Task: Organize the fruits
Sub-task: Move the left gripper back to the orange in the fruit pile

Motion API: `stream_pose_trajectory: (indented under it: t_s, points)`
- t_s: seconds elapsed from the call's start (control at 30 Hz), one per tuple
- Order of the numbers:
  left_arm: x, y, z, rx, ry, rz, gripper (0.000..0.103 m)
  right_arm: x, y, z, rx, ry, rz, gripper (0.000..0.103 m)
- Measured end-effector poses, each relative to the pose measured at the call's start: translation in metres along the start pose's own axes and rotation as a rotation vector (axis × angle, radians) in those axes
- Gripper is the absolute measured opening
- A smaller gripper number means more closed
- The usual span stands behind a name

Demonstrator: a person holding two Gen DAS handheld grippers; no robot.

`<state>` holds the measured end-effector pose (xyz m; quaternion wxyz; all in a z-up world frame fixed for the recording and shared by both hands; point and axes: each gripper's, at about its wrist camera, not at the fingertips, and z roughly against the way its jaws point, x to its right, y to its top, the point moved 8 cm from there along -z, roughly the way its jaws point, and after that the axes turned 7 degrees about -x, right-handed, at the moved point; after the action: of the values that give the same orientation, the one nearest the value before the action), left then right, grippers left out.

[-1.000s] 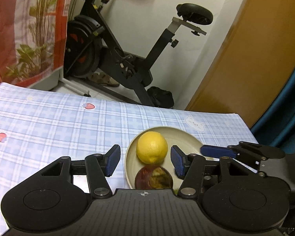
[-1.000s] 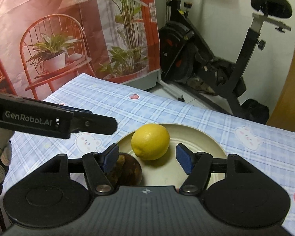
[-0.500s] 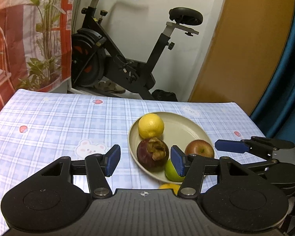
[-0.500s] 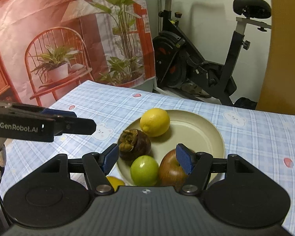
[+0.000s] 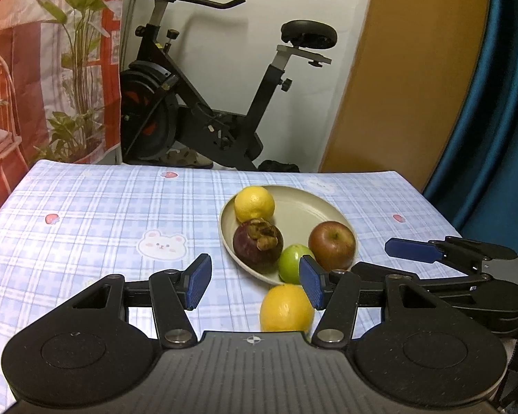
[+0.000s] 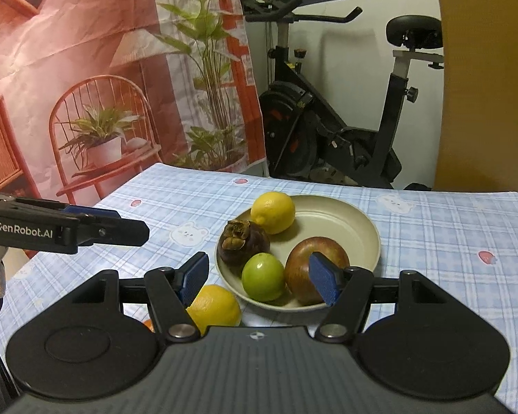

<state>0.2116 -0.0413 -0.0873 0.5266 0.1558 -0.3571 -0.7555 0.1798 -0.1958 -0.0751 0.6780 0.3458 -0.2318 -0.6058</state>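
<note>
Four fruits on plate (image 5: 331, 208), one orange (image 5: 286, 307) off it, just beside the near rim.
Plate sits mid-table, open cloth all round; orange, roundish with no long axis, lies just ahead of left gripper (image 5: 255, 281), nearer than right gripper (image 6: 259, 274). Both jaws half open, empty.

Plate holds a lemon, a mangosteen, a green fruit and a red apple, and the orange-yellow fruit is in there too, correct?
Not quite. The orange-yellow fruit lies on the tablecloth just outside the plate, as the left wrist view shows. The lemon, mangosteen, green fruit and red apple are on the plate.
</note>
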Motion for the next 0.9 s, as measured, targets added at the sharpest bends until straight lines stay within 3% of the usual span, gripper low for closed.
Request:
stream_pose_trajectory:
  t_s: [0.37,0.9]
  points:
    - [-0.007,-0.032,-0.003,-0.036,-0.03,0.066,0.058,-0.015,-0.031,0.009,0.029,0.002,-0.007,0.067]
    - [-0.013,-0.071,0.003,-0.094,-0.043,0.106,0.058,-0.041,-0.078,0.011,-0.032,0.062,0.021,0.067]
